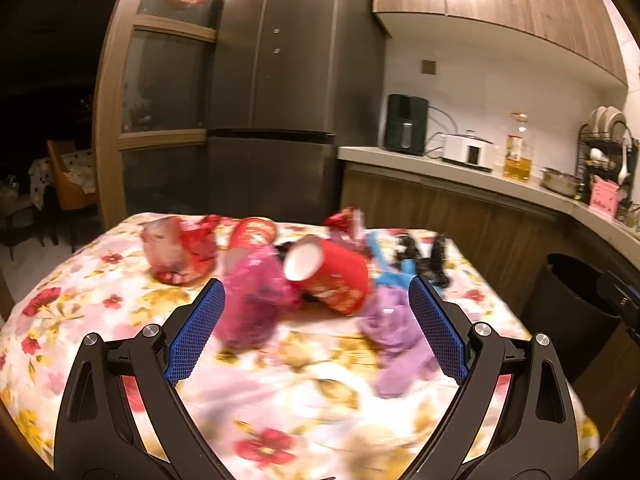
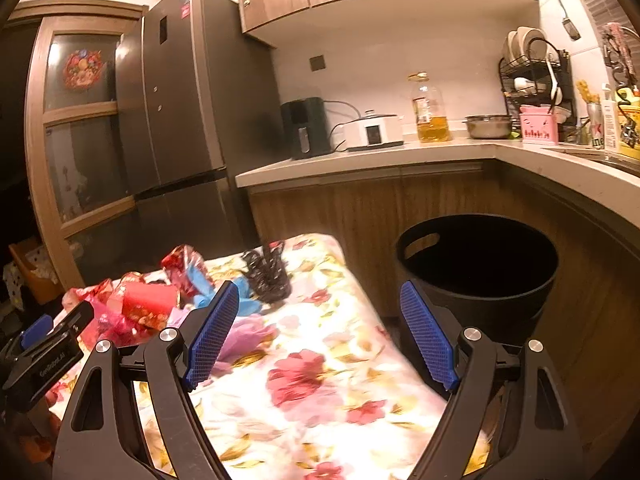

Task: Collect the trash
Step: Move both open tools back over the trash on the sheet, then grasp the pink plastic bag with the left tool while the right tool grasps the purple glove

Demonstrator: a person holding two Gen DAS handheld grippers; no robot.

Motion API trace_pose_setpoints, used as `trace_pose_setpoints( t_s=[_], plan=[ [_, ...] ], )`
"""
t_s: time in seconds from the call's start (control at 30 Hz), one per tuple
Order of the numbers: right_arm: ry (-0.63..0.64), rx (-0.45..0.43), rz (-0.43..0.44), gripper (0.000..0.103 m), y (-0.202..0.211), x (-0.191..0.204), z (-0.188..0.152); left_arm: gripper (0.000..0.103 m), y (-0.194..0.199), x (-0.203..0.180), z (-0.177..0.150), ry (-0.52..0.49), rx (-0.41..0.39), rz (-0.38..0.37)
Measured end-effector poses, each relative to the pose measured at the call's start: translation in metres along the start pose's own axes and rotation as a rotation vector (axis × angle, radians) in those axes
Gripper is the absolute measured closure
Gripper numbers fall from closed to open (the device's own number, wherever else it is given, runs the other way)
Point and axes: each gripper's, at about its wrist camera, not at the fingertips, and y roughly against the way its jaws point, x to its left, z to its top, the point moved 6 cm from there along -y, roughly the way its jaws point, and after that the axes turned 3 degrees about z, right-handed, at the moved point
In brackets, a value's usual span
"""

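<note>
A pile of trash lies on the floral tablecloth [image 1: 280, 380]: a tipped red paper cup [image 1: 332, 276], a pink foil wrapper [image 1: 252, 304], a purple wrapper [image 1: 392, 332], a red wrapper [image 1: 180, 248], blue scraps [image 1: 396, 276] and black crumpled pieces [image 1: 424, 256]. My left gripper [image 1: 316, 328] is open and empty just before the pile. My right gripper [image 2: 320, 332] is open and empty over the table's right edge. The red cup [image 2: 148, 300], blue scraps [image 2: 208, 280] and black pieces [image 2: 268, 276] lie to its left. A black bin [image 2: 476, 276] stands on the floor to the right.
The bin also shows at the right in the left wrist view [image 1: 576, 312]. A wooden counter [image 2: 400, 160] with appliances, an oil bottle [image 2: 430, 108] and a dish rack runs behind. A grey fridge [image 1: 276, 100] stands beyond the table. My left gripper's body [image 2: 44, 352] shows at left.
</note>
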Motion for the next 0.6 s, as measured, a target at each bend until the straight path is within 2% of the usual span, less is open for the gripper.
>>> trace_pose_setpoints(
  t_s=[0.13,0.2,0.27,0.4,0.47,0.5,0.57,0.6],
  plan=[
    [0.023,0.026,0.022,0.022,-0.012,0.018,-0.009,0.017,-0.017,0.026,-0.003,0.027,0.019,0.031],
    [0.033,0.036,0.033,0.022,-0.017,0.027,-0.013,0.023,-0.026,0.035,-0.005,0.035,0.035,0.028],
    [0.046,0.043,0.043,0.022,-0.023,0.036,-0.016,0.034,-0.037,0.041,-0.006,0.039,0.059,0.023],
    [0.067,0.056,0.061,0.022,-0.032,0.051,-0.020,0.046,-0.058,0.044,-0.010,0.046,0.112,-0.010],
    [0.074,0.061,0.068,0.022,-0.036,0.057,-0.022,0.060,-0.066,0.045,-0.013,0.049,0.140,-0.021],
    [0.079,0.064,0.073,0.022,-0.039,0.061,-0.024,0.064,-0.069,0.046,-0.015,0.052,0.150,-0.029],
    [0.086,0.073,0.078,0.022,-0.044,0.067,-0.026,0.083,-0.073,0.045,-0.018,0.061,0.171,-0.047],
    [0.088,0.078,0.082,0.022,-0.047,0.070,-0.027,0.087,-0.074,0.045,-0.019,0.065,0.177,-0.061]
  ],
)
